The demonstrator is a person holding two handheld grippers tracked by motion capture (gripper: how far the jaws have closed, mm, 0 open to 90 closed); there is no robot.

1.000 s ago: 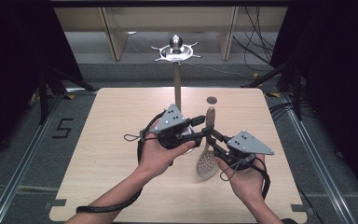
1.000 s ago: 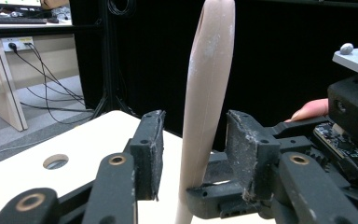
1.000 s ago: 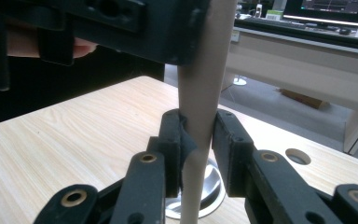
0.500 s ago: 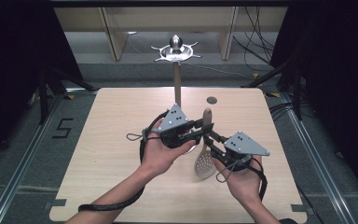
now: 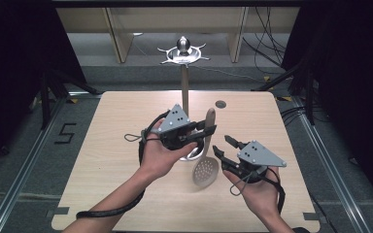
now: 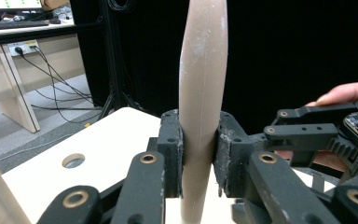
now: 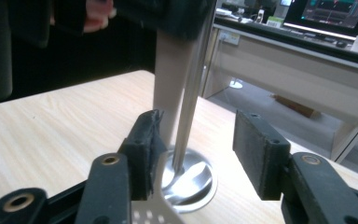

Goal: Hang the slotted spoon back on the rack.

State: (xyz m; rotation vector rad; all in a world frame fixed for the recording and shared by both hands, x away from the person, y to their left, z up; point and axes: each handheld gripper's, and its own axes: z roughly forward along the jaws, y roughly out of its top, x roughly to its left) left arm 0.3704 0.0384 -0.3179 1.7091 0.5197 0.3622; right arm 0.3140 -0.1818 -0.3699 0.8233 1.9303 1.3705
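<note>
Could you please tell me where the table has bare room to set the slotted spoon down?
The table is bare left of the left claw, and along the near edge between the forearms. The middle is crowded: stand base, slotted spoon, right claw.

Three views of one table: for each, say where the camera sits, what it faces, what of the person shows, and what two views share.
High view: above the table, looking down; forearms, left gripper, right gripper.
Left gripper view: on that gripper, along jaws shut on the spoon.
Right gripper view: on that gripper, jaws just opened, facing the stand.
Shared: the spoon in all three views.
</note>
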